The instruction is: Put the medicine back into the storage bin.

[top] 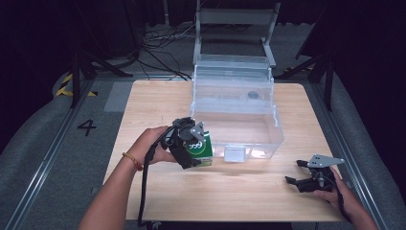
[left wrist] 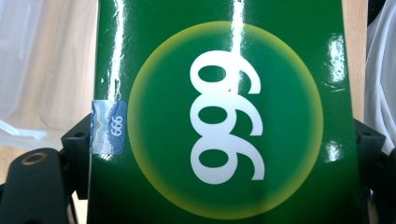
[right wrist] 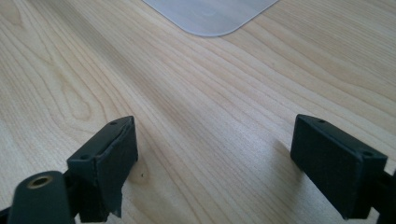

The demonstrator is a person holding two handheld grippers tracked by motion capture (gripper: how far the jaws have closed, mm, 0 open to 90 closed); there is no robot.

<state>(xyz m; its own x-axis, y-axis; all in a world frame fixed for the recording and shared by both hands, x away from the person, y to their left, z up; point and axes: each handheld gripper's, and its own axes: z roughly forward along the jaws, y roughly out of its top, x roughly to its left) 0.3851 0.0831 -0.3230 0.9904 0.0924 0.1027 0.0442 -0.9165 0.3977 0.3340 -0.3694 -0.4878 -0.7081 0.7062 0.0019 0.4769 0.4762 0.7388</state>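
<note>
Left gripper (top: 194, 146) clamps green box (left wrist: 219, 112); its view reveals a blue sticker (left wrist: 108, 127).

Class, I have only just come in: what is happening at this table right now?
A person works at a wooden table with a hand-held gripper in each hand. The left hand-held gripper is clamped on a green box marked 999, just in front of an open clear plastic bin. The right hand-held gripper sits near the table's right front corner, its jaws wide open with nothing between them.
</note>
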